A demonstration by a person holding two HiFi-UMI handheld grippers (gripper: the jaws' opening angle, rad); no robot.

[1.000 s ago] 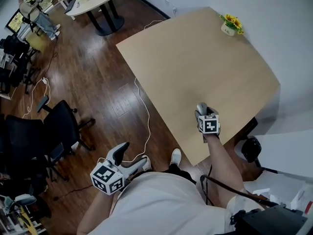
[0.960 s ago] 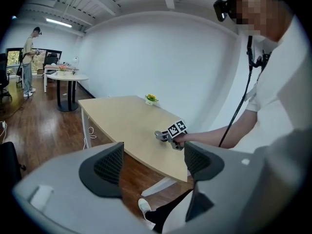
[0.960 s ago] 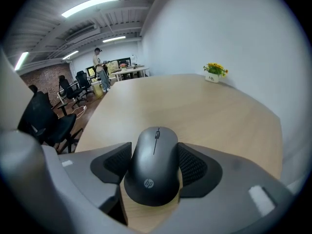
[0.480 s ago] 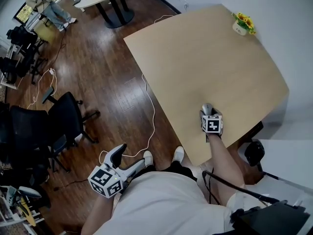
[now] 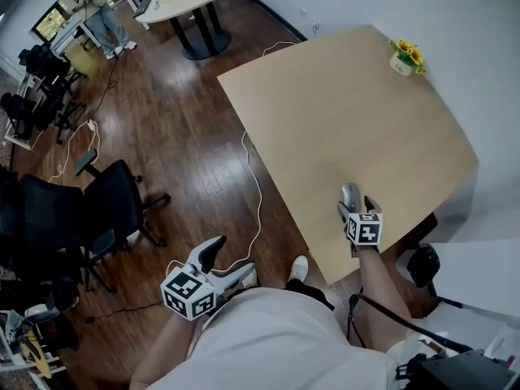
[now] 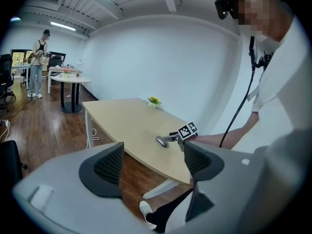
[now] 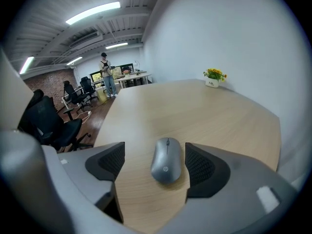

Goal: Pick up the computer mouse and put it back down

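Right gripper (image 7: 155,155) opening, mouse (image 7: 166,161) between jaws, on table (image 7: 195,108)

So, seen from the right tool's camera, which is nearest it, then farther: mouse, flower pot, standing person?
1. Mouse, between the right tool's opening jaws.
2. Flower pot, far right table edge.
3. Standing person, across the room, left.

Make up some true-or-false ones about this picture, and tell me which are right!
1. The mouse lies on the table. True.
2. The right gripper squeezes the mouse. False: its jaws are opening, and the mouse lies between them with neither pad pressing on it.
3. The left gripper holds a cup. False: it is open and empty.
4. Flowers stand near the table's far corner. True.
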